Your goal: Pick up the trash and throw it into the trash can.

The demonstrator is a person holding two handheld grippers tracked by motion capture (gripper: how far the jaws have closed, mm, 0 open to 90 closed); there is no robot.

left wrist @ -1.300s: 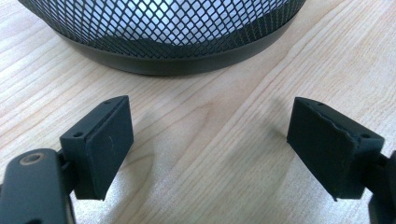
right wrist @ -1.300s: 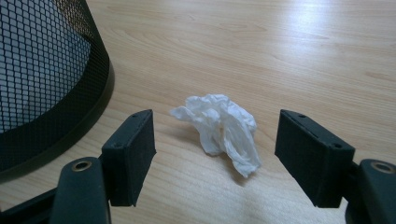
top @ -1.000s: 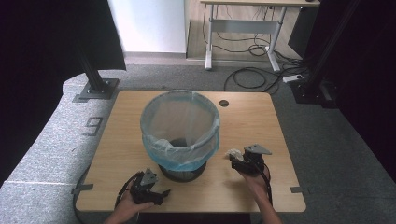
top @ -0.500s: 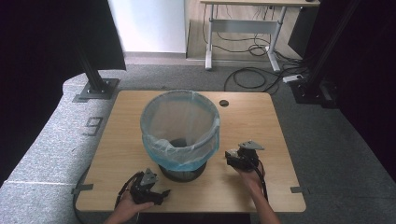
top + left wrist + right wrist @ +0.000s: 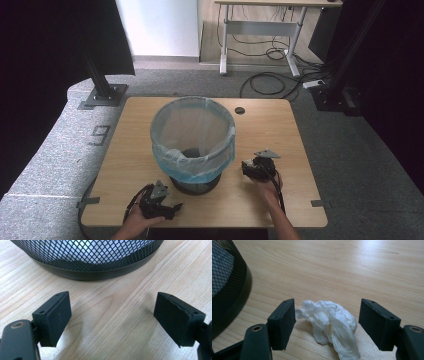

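Observation:
A crumpled white tissue (image 5: pixel 329 320) lies on the wooden table between the jaws of my right gripper (image 5: pixel 327 303). The jaws stand apart on either side of it and the pads do not touch it. In the high view this right gripper (image 5: pixel 247 167) is low over the table, right of the bin, pointing toward it. A black mesh bin (image 5: pixel 165 150) with a blue liner folded over its rim stands at mid-table. My left gripper (image 5: pixel 167 201) rests near the front edge, left of the bin's base. Its jaws (image 5: pixel 112 300) are open and empty, facing the bin's base (image 5: pixel 95 272).
The bin's dark mesh wall (image 5: pixel 227 285) is close on the left of the right gripper view. A round black cable hole (image 5: pixel 240 110) sits at the table's back. Bare wood (image 5: pixel 295 130) lies right of the bin.
My right gripper has shifted a little left toward the bin and slightly lower. The left gripper has stayed where it was.

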